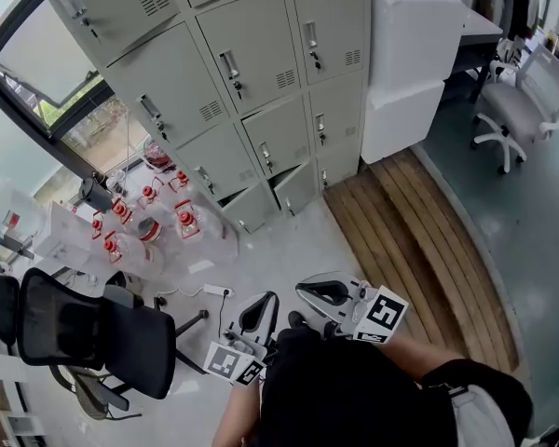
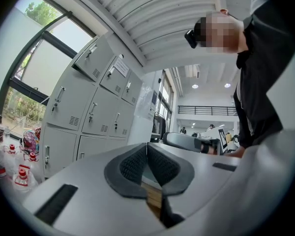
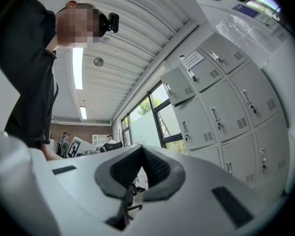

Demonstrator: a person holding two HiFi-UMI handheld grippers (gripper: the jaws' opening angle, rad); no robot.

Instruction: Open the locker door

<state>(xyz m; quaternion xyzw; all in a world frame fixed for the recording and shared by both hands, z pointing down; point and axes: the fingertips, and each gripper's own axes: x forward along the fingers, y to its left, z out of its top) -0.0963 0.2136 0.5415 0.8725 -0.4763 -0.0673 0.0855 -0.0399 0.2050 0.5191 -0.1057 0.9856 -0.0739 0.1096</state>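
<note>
A bank of grey lockers (image 1: 252,54) fills the top of the head view, each door with a small handle and vent. Both grippers hang low in front of the person, well short of the lockers. My left gripper (image 1: 271,298) is shut with nothing between its jaws; in its own view its tip (image 2: 147,144) points towards the lockers (image 2: 88,107) on the left. My right gripper (image 1: 302,290) is also shut and empty, its tip (image 3: 141,147) aimed past the lockers (image 3: 221,112) on the right. The two grippers sit side by side, close together.
A black office chair (image 1: 93,329) stands at the lower left. Red-capped bottles (image 1: 149,222) sit on the floor by the window. A white cabinet (image 1: 410,63) adjoins the lockers, with wooden floor planks (image 1: 419,240) below it and a white chair (image 1: 526,101) at the far right.
</note>
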